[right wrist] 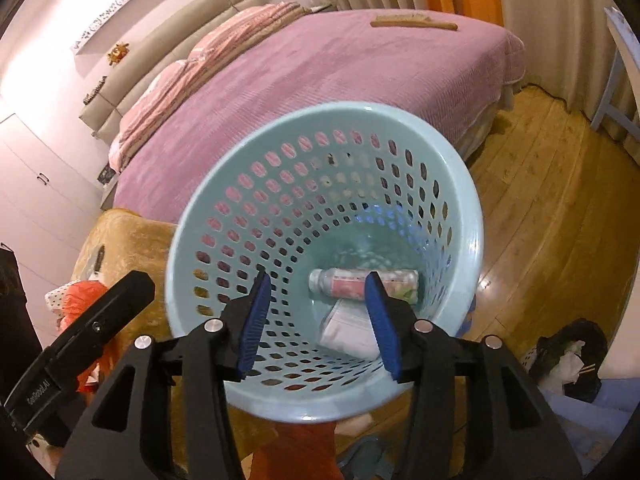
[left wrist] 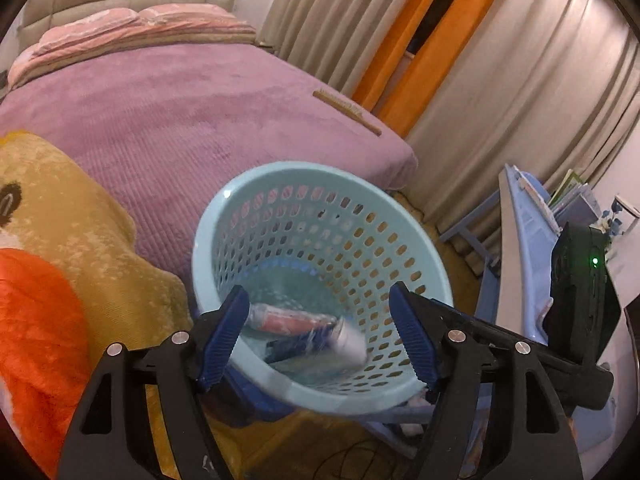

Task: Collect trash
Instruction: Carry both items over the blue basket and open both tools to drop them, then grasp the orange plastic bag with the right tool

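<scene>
A light blue perforated basket (left wrist: pixel 280 184) stands on the floor beside the bed; it also shows in the right wrist view (right wrist: pixel 224 200). Inside lie a small plastic bottle with a pink label (right wrist: pixel 352 282) and a white packet (right wrist: pixel 348 332). In the left wrist view the bottle (left wrist: pixel 296 320) looks blurred, with a dark blue item (left wrist: pixel 296 350) under it. My left gripper (left wrist: pixel 320 336) is open and empty above the basket mouth. My right gripper (right wrist: pixel 316 320) is open and empty above the basket too.
A bed with a purple cover (left wrist: pixel 168 112) lies behind the basket, with a wooden brush (left wrist: pixel 346 110) on it. A yellow and orange plush blanket (left wrist: pixel 60 240) is at the left. A blue chair (left wrist: pixel 520 240) and curtains (left wrist: pixel 520 80) are at the right. A black trash bag (right wrist: pixel 568 356) sits on the wooden floor.
</scene>
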A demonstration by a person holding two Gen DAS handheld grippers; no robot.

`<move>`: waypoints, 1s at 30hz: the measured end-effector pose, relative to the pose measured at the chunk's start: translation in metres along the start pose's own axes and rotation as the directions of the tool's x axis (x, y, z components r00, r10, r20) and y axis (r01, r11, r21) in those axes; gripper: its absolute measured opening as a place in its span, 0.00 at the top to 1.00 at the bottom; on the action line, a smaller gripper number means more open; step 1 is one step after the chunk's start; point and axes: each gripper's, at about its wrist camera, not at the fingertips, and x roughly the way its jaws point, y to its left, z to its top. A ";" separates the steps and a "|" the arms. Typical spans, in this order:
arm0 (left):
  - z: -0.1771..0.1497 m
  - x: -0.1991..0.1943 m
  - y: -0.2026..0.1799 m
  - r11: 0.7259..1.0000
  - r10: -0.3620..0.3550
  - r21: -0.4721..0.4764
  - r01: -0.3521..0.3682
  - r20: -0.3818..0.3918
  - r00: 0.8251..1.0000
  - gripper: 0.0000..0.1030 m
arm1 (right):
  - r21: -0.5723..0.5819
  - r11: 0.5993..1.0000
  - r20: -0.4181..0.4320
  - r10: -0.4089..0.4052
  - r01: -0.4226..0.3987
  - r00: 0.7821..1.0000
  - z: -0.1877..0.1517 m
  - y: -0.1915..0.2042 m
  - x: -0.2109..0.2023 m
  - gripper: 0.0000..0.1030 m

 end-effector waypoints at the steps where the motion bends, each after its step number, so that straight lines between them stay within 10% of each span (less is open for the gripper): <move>1: 0.001 -0.004 0.000 1.000 0.002 0.003 -0.002 0.012 1.000 0.31 | -0.008 1.000 0.013 0.001 -0.001 1.000 0.000 0.005 -0.004 0.56; 11: -0.006 -0.085 0.008 0.999 0.034 0.003 -0.035 0.170 0.985 0.31 | -0.164 0.985 0.123 0.067 -0.047 0.990 -0.011 0.072 -0.042 0.51; 30: -0.051 -0.229 0.102 0.959 0.278 -0.150 -0.240 0.329 0.903 0.31 | -0.457 0.883 0.140 0.193 -0.110 0.971 -0.058 0.204 -0.024 0.36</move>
